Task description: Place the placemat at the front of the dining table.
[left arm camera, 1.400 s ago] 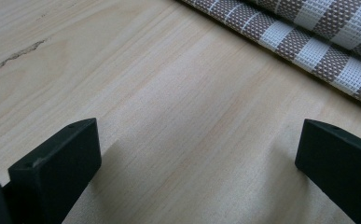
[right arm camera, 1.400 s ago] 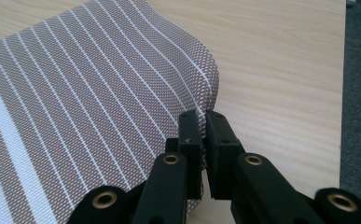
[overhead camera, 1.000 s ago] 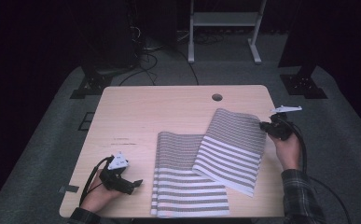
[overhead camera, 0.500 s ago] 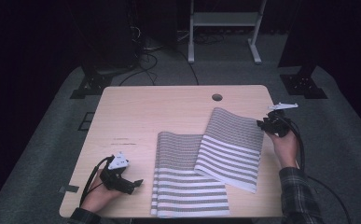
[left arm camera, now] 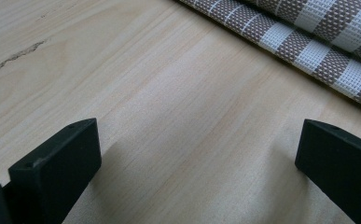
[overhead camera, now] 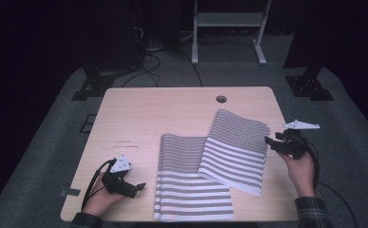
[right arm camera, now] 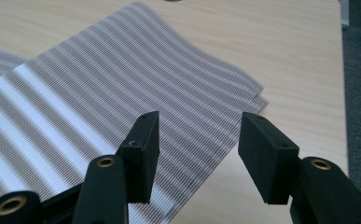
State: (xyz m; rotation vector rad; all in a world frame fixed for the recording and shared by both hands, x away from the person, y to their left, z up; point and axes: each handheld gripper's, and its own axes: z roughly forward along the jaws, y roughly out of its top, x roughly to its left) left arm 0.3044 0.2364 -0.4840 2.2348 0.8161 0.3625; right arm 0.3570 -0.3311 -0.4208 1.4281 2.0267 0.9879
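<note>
Two brown-and-white striped woven mats lie on the wooden table (overhead camera: 172, 118). One mat (overhead camera: 191, 190) lies flat at the front middle. The other mat (overhead camera: 236, 149) lies askew over its right side. My right gripper (overhead camera: 271, 141) hovers just off that upper mat's right edge, and its jaws have just been opening with nothing between them. In the right gripper view the upper mat (right arm camera: 122, 93) spreads beyond the open jaws (right arm camera: 197, 149). My left gripper (overhead camera: 136, 186) rests on the table at the front left, open and empty, with a mat's edge (left arm camera: 318, 42) ahead of it (left arm camera: 197, 158).
A round cable hole (overhead camera: 221, 99) sits near the table's far edge. Behind the table stand a white frame (overhead camera: 227, 28) and loose cables (overhead camera: 158, 57) on grey carpet. The table's right edge (right arm camera: 341, 93) lies close beside the right gripper.
The right gripper has let go of the upper mat's right edge, opened, and drawn back to the right. The mat's corner has settled flat. The left gripper has not moved.
</note>
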